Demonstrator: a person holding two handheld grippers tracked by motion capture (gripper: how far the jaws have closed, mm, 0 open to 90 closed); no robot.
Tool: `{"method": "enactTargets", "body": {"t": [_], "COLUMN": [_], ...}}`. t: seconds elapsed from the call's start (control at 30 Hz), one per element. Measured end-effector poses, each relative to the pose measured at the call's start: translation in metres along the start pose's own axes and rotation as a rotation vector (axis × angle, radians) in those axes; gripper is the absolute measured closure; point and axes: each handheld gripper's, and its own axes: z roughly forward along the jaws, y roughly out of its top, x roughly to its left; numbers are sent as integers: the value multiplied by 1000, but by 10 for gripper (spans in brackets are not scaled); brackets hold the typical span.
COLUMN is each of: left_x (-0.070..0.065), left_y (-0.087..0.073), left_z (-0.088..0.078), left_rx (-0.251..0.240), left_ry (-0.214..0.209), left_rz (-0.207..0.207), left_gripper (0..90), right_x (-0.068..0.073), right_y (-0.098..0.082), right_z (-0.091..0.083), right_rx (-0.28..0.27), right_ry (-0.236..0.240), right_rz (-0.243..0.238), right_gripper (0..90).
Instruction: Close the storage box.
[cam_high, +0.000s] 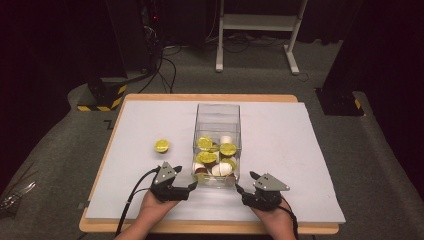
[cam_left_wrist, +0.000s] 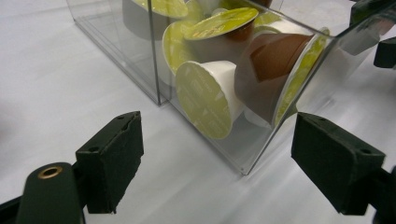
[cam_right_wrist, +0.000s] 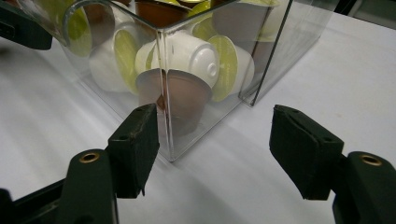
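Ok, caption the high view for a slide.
Two open grippers, left and right, flank a clear box of coffee capsules; one capsule sits outside.

Box (cam_high: 217, 116): clear, colourless walls. Capsules (cam_high: 215, 157) inside: bodies white or brown, lids yellow-green; faint print on one lid in the left gripper view. White capsule (cam_left_wrist: 210, 95) and brown capsule (cam_left_wrist: 273, 74) lie against the near wall. Loose capsule (cam_high: 161, 145) on the sheet: yellow-green lid. Sheet (cam_high: 280, 150): pale grey-white, plain. Tabletop edge (cam_high: 150, 97): light wood. Left gripper (cam_high: 191, 186) and right gripper (cam_high: 238, 190): black, each with a grey plate on top; jaw pads dull black, brass-coloured rings at the arms. Floor (cam_high: 55, 155): grey carpet. Block (cam_high: 102, 96) at far left: black with yellow-black stripes.
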Motion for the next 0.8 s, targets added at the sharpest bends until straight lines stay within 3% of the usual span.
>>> {"method": "enactTargets", "body": {"t": [0.13, 0.8], "left_x": [3, 9], "left_y": [0, 7], "left_z": [1, 7], "left_rx": [-1, -3], "left_ry": [2, 18], "left_rz": [-17, -24], "left_gripper": [174, 179], "right_x": [0, -7], "right_y": [2, 9], "right_z": [2, 8], "right_rx": [-1, -26], "right_ry": [0, -20], "right_rz": [1, 42], "right_gripper": [328, 332]}}
